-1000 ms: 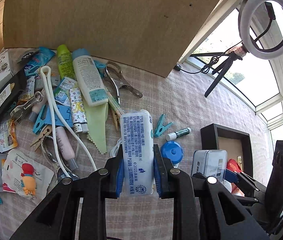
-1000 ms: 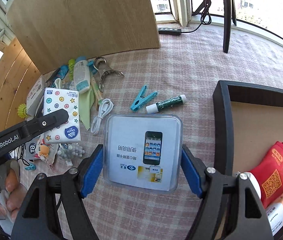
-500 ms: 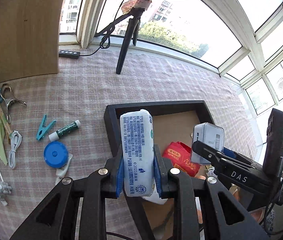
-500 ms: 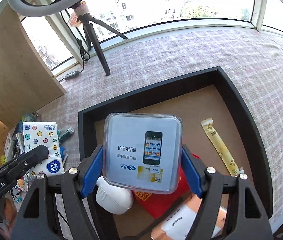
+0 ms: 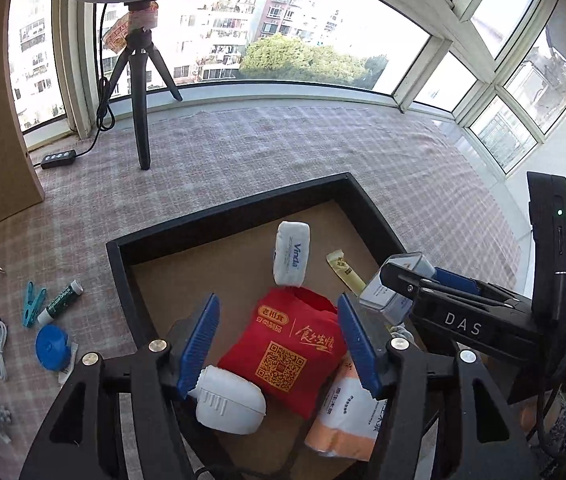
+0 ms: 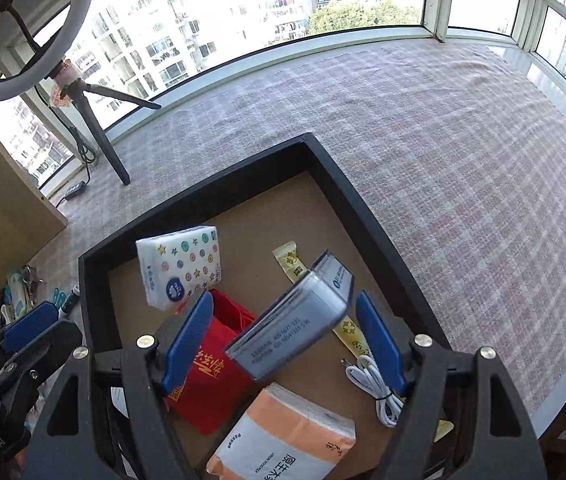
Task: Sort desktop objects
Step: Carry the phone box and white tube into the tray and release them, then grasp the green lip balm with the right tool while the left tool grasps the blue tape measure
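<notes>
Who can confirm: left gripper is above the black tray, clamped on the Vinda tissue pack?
Wrong on the grip. The left gripper is above the black tray, but its jaws are opening, clamping nothing; the Vinda tissue pack is loose in the tray. Left wrist view shows it.

Bright daylight through windows (image 5: 323, 20); sky glare; fisheye-bent edges.

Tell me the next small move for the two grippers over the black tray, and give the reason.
Probably lift both clear and head back to the clutter left of the tray. The left gripper is opening with nothing between its pads; the tissue pack is already in the black tray. The right gripper stands open, and the clear card case is tilted between its pads, seemingly dropping in.
</notes>
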